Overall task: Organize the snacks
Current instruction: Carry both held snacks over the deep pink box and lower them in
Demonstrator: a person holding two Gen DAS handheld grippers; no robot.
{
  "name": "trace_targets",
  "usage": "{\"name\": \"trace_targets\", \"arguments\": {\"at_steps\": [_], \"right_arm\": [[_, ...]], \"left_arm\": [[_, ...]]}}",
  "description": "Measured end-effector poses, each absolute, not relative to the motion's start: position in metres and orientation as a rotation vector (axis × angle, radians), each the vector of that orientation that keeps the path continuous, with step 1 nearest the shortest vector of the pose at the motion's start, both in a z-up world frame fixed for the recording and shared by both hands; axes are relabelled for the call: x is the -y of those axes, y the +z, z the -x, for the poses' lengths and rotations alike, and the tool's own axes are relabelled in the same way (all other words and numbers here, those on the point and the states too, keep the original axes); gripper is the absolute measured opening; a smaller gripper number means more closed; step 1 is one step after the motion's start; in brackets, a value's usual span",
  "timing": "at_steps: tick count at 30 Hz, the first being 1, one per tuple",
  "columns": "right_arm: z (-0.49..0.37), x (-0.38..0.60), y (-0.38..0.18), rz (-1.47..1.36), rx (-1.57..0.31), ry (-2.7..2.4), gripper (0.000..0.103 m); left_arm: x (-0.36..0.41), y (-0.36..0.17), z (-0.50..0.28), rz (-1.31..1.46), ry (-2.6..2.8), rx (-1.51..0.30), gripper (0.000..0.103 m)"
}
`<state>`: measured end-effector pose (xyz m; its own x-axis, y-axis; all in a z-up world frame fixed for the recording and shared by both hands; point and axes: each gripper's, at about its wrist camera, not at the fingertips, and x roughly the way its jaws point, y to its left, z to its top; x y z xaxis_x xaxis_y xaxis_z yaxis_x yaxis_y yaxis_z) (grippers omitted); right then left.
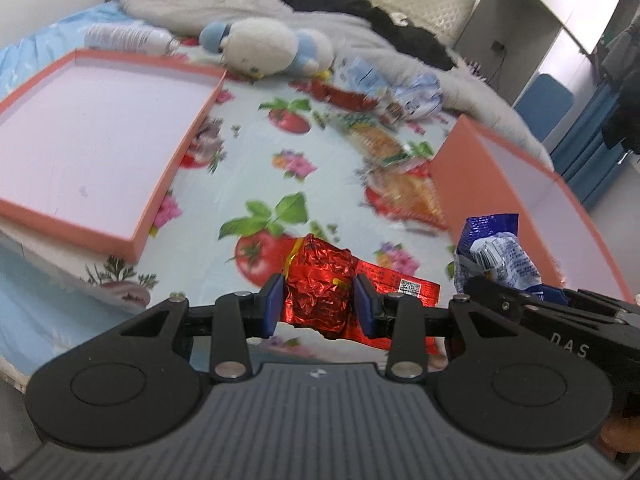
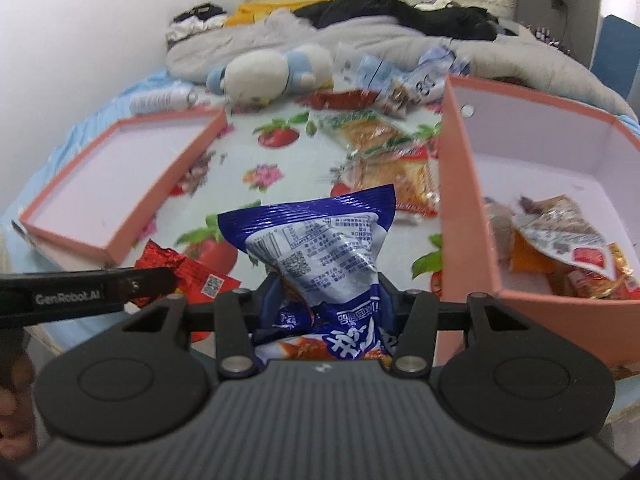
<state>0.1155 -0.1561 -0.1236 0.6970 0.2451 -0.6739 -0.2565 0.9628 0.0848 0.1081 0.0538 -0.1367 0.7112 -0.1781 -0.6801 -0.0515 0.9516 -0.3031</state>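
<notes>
My left gripper (image 1: 320, 300) is shut on a crumpled red foil snack packet (image 1: 320, 276), held just above the fruit-print cloth. My right gripper (image 2: 326, 292) is shut on a blue and silver snack packet (image 2: 316, 248), which hides most of its fingers. The two grippers hang side by side; the blue packet (image 1: 496, 248) shows at the right of the left wrist view. A deep pink box (image 2: 468, 184) stands to the right and holds several snack packets (image 2: 560, 236). A shallow pink tray (image 1: 100, 128) lies to the left with nothing in it.
Several loose snack packets (image 2: 380, 140) lie on the cloth between the tray and the box. Behind them are a white and blue plush toy (image 2: 268, 76), a water bottle (image 1: 128, 38), a grey blanket (image 2: 360, 36) and dark clothes (image 2: 400, 4).
</notes>
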Motion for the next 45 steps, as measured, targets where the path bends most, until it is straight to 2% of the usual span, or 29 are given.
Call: {"name": "trace_targets", "arguments": {"at_steps": [14, 26, 33, 45], "right_arm": [[-0.060, 0.196, -0.060, -0.066, -0.638, 0.217, 0.051], [-0.021, 0.249, -0.047, -0.125, -0.607, 0.082, 0.051], [-0.025, 0.282, -0.055, -0.160, -0.614, 0.006, 0.051], [-0.079, 0.336, -0.074, -0.188, -0.607, -0.074, 0.051]], "left_arm": [[-0.019, -0.063, -0.072, 0.275, -0.137, -0.676, 0.043], [0.035, -0.039, -0.061, 0.255, -0.297, -0.651, 0.043], [0.071, -0.041, -0.084, 0.234, -0.380, -0.672, 0.043], [0.146, -0.050, -0.162, 0.132, -0.479, -0.718, 0.043]]}}
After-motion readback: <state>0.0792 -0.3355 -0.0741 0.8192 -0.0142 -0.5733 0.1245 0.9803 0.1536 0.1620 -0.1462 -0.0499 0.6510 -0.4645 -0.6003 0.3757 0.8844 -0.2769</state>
